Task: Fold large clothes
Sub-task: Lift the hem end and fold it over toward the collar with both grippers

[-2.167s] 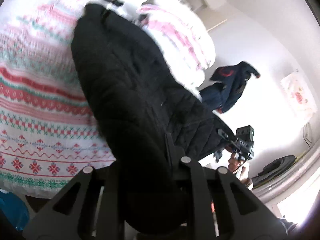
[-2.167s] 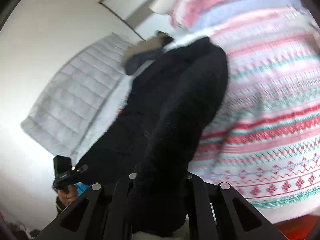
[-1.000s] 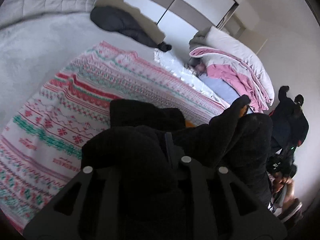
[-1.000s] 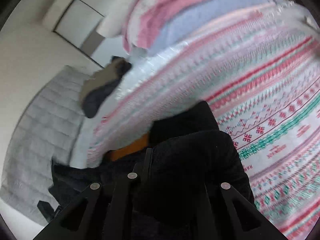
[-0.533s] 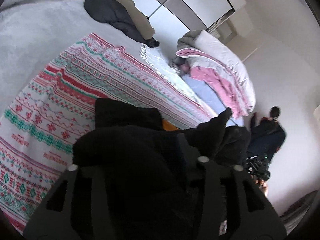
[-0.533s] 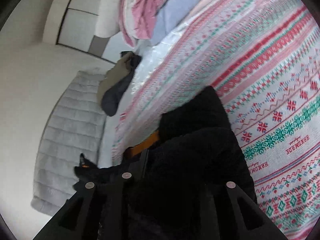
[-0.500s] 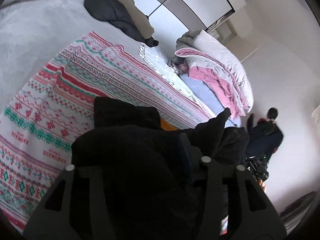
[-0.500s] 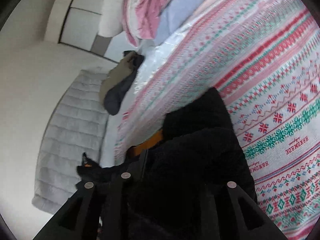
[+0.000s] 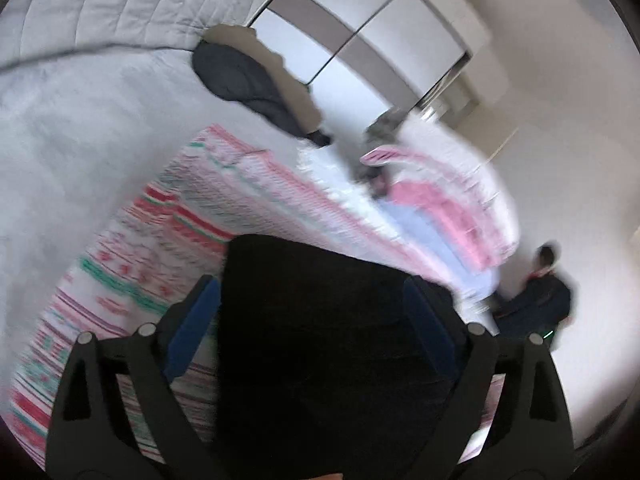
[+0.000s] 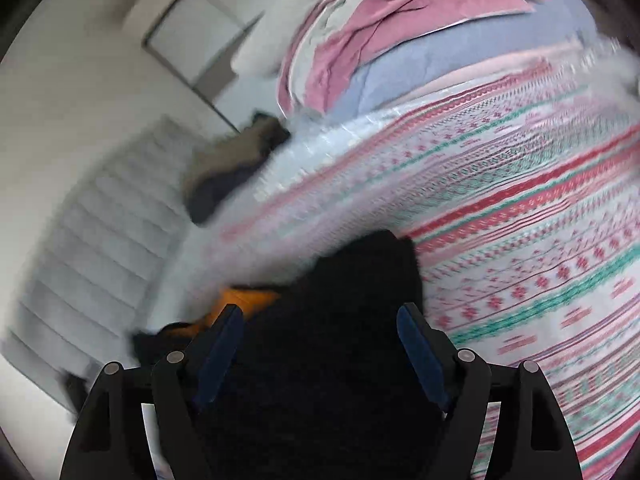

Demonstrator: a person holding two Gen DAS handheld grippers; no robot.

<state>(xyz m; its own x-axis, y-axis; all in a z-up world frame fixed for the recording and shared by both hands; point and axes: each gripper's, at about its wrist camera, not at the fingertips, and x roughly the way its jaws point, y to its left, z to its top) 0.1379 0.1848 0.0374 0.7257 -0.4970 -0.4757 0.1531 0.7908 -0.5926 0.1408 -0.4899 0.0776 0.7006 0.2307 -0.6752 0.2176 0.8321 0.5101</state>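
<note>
A black padded jacket (image 9: 320,320) lies bunched on the patterned red, green and white blanket (image 9: 152,248), filling the lower middle of both views. My left gripper (image 9: 312,312) is open, its blue-padded fingers (image 9: 192,328) spread wide on either side of the jacket. My right gripper (image 10: 320,336) is open too, its fingers (image 10: 416,344) apart around the jacket (image 10: 340,360). An orange lining (image 10: 240,300) shows at the jacket's left edge. Both views are motion-blurred.
A dark and tan coat (image 9: 256,84) lies at the far end of the bed near the grey quilted headboard (image 9: 140,4). Folded pink, white and blue bedding (image 10: 420,32) is piled beyond the blanket. A person (image 9: 536,300) sits by the wall.
Both grippers have opened; half a second ago they were shut on the black jacket. The jacket now rests on the blanket between the spread fingers.
</note>
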